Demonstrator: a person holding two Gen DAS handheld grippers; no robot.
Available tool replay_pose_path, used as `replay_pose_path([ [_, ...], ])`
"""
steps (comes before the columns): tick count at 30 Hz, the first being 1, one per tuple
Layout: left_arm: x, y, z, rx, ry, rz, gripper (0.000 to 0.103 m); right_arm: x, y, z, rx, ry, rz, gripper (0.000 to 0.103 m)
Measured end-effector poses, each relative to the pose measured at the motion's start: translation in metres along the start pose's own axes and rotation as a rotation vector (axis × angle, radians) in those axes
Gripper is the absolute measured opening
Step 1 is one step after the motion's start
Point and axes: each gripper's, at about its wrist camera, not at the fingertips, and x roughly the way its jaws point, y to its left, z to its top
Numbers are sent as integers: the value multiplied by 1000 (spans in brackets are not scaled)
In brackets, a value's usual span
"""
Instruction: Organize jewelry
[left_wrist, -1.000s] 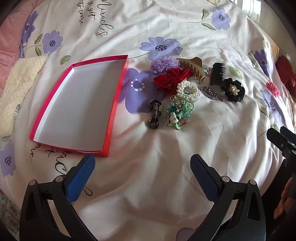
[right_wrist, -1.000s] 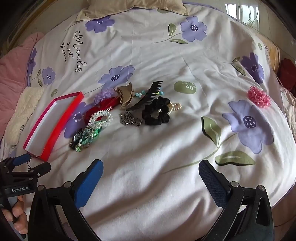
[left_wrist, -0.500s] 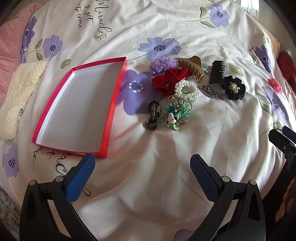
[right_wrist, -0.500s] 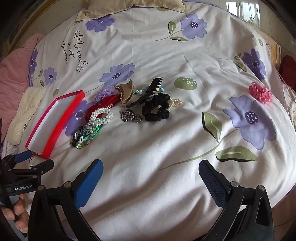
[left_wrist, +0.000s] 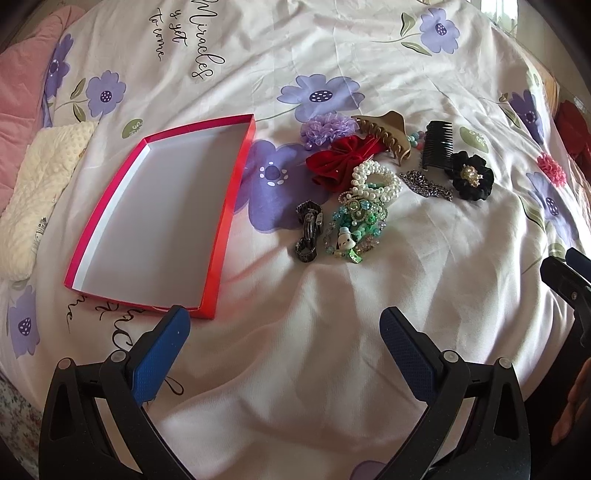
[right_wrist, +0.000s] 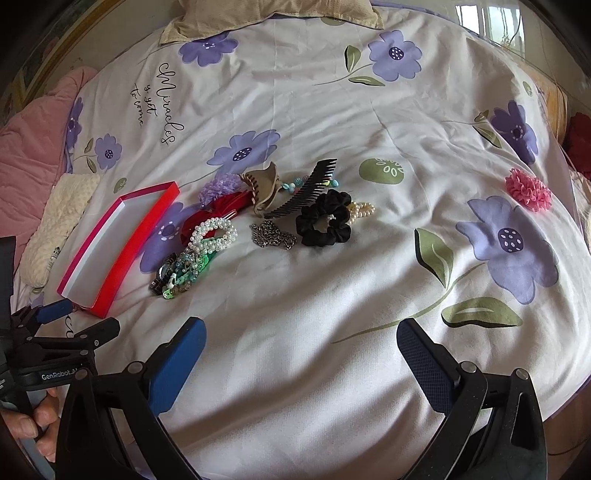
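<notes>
An empty red box (left_wrist: 236, 173) (right_wrist: 122, 251) with a white inside lies on the bedspread at the left. Right of it sits a pile of jewelry and hair pieces: a pearl bracelet (left_wrist: 376, 181) (right_wrist: 214, 232), green beads (left_wrist: 351, 225), a dark bracelet (left_wrist: 308, 230), a red bow (left_wrist: 340, 160), a tan claw clip (left_wrist: 388, 136) (right_wrist: 264, 188), a black comb (left_wrist: 437, 144) (right_wrist: 306, 188), a metal chain (left_wrist: 428, 186) (right_wrist: 271, 234) and a black scrunchie (left_wrist: 471, 175) (right_wrist: 325, 221). My left gripper (left_wrist: 284, 339) hovers open in front of the pile. My right gripper (right_wrist: 301, 350) is open too, further right.
A flowered white bedspread (right_wrist: 332, 110) covers the bed. A cream cloth (left_wrist: 37, 184) and a pink quilt (left_wrist: 18, 85) lie at the left edge. A pink flower piece (right_wrist: 528, 188) sits alone at the far right. A hand (right_wrist: 37, 417) holds the left gripper.
Both grippers have drifted slightly forward and upward over the bed; the box and pile sit a little lower in both views. Nothing was taken hold of.
</notes>
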Motion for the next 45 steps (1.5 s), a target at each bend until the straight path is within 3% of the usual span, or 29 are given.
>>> replay_pose_path([
  [45, 10, 4, 13, -4, 8, -27, 103, 2, 1, 13, 3, -18, 33, 103],
])
